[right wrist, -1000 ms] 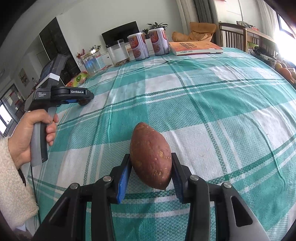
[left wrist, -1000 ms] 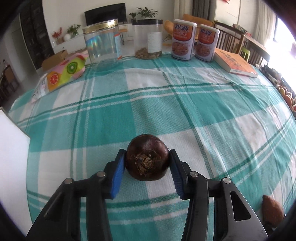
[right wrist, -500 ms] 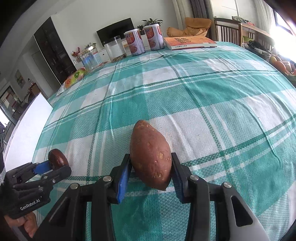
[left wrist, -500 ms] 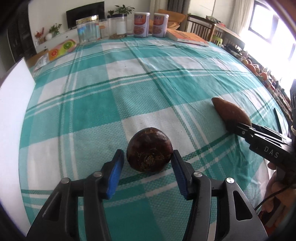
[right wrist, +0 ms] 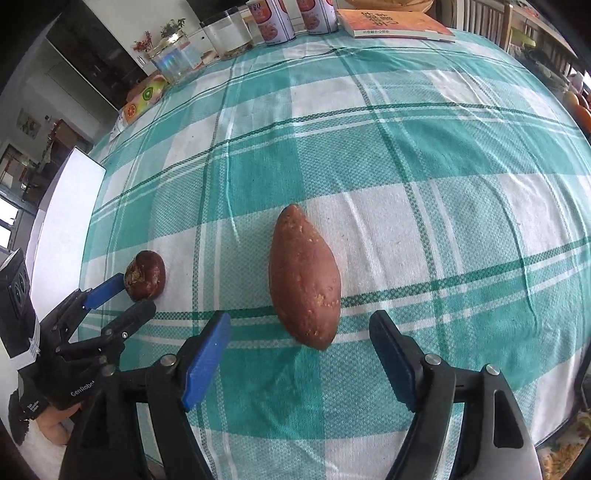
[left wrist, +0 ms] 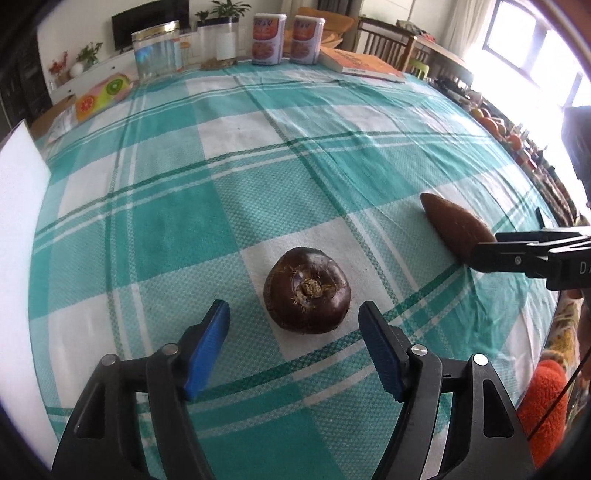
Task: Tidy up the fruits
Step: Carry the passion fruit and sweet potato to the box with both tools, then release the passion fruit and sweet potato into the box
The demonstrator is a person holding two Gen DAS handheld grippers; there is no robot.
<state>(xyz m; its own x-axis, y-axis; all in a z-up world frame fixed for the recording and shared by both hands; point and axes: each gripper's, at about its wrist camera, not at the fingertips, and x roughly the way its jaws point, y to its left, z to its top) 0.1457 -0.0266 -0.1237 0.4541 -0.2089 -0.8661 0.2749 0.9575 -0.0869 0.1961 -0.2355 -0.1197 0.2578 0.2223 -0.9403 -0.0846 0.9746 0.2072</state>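
A dark brown round fruit (left wrist: 307,290) lies on the teal checked tablecloth (left wrist: 229,155), just ahead of my left gripper (left wrist: 293,317), which is open and not touching it. It also shows in the right wrist view (right wrist: 144,274). A reddish-brown sweet potato (right wrist: 304,287) lies on the cloth ahead of my right gripper (right wrist: 300,328), which is open with its pads apart from it. The sweet potato also shows at the right of the left wrist view (left wrist: 454,226), partly behind the right gripper's black fingers (left wrist: 517,254).
At the table's far edge stand a clear jar (left wrist: 157,51), another clear container (left wrist: 221,42), two orange-labelled cans (left wrist: 284,33), an orange book (left wrist: 364,66) and a fruit-print packet (left wrist: 101,98). A white board (left wrist: 16,229) stands at the left. Oranges (left wrist: 495,125) sit beyond the right edge.
Both grippers have opened and let go: the dark fruit and the sweet potato now rest on the cloth. Both grippers have drawn back slightly from them.
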